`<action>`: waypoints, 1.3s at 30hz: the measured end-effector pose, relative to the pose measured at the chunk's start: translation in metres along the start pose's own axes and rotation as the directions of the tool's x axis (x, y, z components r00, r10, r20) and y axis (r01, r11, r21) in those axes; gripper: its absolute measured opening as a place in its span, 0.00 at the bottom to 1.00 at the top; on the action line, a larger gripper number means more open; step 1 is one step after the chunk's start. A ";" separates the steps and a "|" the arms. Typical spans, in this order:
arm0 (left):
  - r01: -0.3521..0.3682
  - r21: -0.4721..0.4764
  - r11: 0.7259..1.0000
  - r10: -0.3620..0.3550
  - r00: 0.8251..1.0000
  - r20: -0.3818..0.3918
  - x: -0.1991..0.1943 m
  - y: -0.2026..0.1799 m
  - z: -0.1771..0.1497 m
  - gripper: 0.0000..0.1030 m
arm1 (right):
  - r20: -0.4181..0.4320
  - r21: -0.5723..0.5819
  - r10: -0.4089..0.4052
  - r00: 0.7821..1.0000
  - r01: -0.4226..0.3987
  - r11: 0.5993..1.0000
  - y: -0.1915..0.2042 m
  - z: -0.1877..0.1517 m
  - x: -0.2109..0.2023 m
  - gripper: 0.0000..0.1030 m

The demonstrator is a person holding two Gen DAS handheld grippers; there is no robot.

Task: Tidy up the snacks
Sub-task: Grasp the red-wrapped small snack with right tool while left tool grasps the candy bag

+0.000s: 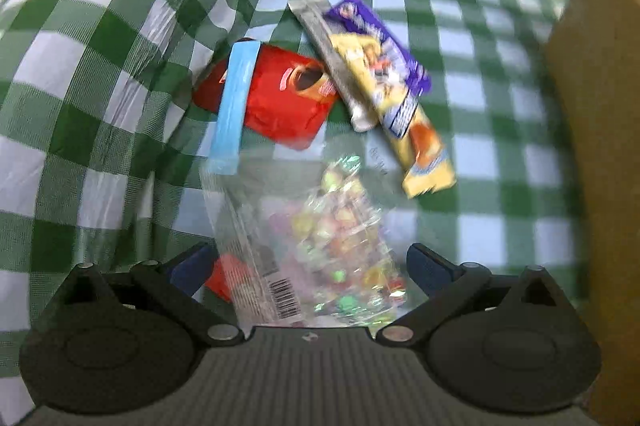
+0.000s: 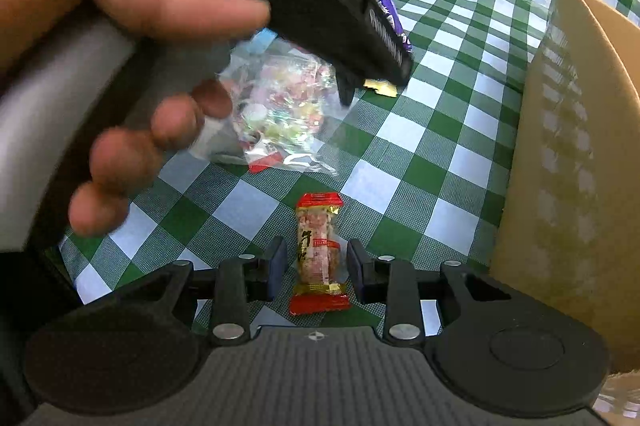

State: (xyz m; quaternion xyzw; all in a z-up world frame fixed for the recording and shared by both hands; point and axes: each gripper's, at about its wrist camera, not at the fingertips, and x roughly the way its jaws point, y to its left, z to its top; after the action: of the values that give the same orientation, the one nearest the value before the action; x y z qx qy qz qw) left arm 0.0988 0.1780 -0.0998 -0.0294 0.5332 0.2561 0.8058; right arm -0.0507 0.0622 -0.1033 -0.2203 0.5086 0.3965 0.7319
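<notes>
In the left wrist view my left gripper (image 1: 310, 272) is open, its fingers either side of a clear bag of coloured candies (image 1: 320, 238). Beyond lie a red pouch (image 1: 280, 98), a light blue stick (image 1: 232, 110), a grey stick pack (image 1: 332, 62), a yellow bar (image 1: 400, 110) and a purple wrapper (image 1: 376, 30). In the right wrist view my right gripper (image 2: 316, 268) is open around a small red-and-gold wrapped snack (image 2: 318, 256) lying on the cloth, pads not touching it. The candy bag (image 2: 280, 106) shows there under the left gripper body (image 2: 352, 34).
A green-and-white checked cloth (image 1: 120, 106) covers the table. A cardboard box wall (image 1: 600, 146) stands at the right, also in the right wrist view (image 2: 568, 166). The person's hand (image 2: 120, 6) holding the left gripper fills the upper left of the right wrist view.
</notes>
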 end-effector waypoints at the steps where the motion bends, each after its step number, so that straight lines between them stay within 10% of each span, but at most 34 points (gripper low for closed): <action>1: -0.005 0.011 1.000 0.005 1.000 0.007 -0.001 -0.001 0.000 1.00 | -0.002 -0.001 0.001 1.000 -0.001 1.000 0.000 0.000 0.000 0.34; 10: 0.115 -0.060 0.992 -0.118 0.992 -0.048 0.008 0.009 -0.004 1.00 | -0.004 -0.013 0.000 1.000 0.000 1.000 0.001 0.000 0.001 0.34; 17: 0.080 0.080 0.994 -0.082 0.996 0.020 0.000 -0.008 -0.009 0.97 | -0.002 -0.023 -0.002 1.000 0.002 1.000 0.003 0.001 0.002 0.34; 28: 0.115 0.038 0.993 -0.118 0.988 0.095 -0.021 0.009 -0.005 0.25 | 0.033 -0.011 -0.022 0.999 0.022 1.000 -0.001 -0.002 -0.006 0.22; 39: 0.233 -0.074 0.970 -0.217 0.960 0.177 -0.051 0.042 -0.004 0.10 | 0.168 -0.016 -0.015 0.986 0.018 1.000 -0.001 -0.003 -0.027 0.21</action>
State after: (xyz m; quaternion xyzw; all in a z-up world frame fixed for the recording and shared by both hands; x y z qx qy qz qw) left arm 0.0614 0.1935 -0.0478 -0.1061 0.4441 0.1889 0.8694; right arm -0.0564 0.0498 -0.0794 -0.1965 0.4398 0.4119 0.7735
